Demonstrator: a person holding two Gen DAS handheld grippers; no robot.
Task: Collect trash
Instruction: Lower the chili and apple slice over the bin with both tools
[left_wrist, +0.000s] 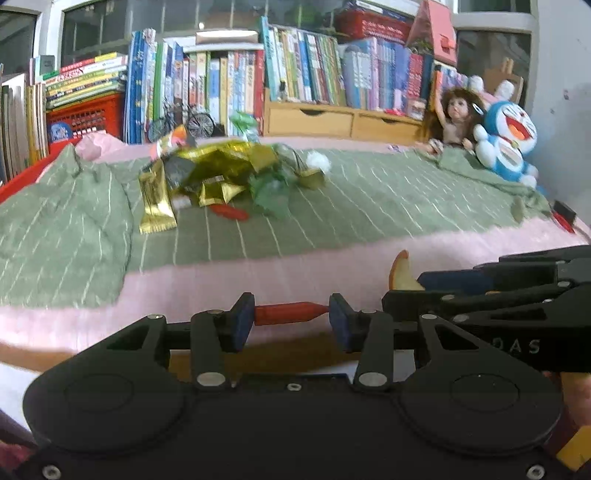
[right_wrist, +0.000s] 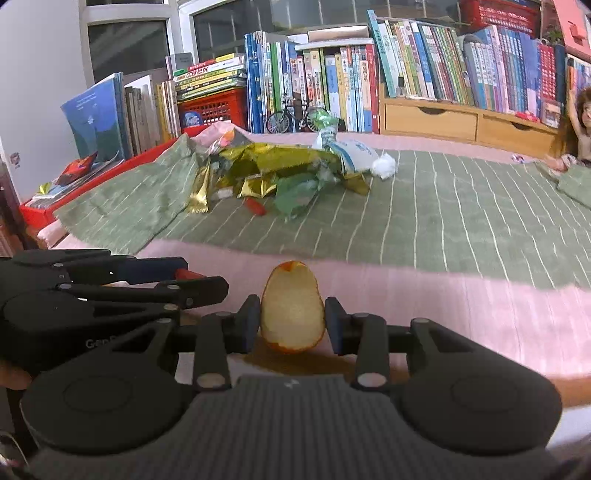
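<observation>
My left gripper (left_wrist: 291, 315) is shut on a red sausage-shaped wrapper (left_wrist: 286, 313), held crosswise between its blue pads near the bed's front edge. Beside it my right gripper (right_wrist: 292, 319) is shut on a bitten apple piece (right_wrist: 292, 315), also seen in the left wrist view as the apple piece (left_wrist: 402, 271). A heap of trash (left_wrist: 218, 173) lies on the green striped blanket: gold foil wrappers (right_wrist: 258, 166), a green wrapper (right_wrist: 295, 194), a red wrapper (right_wrist: 255, 206), a white paper ball (right_wrist: 384, 166) and a white bag (right_wrist: 354, 151).
The green blanket (left_wrist: 369, 206) covers a pink bed (right_wrist: 461, 314). Rows of books (left_wrist: 229, 85), a red crate (left_wrist: 86, 114) and wooden drawers (left_wrist: 343, 122) line the far side. A doll (left_wrist: 456, 118) and a blue plush toy (left_wrist: 506, 140) sit at the back right.
</observation>
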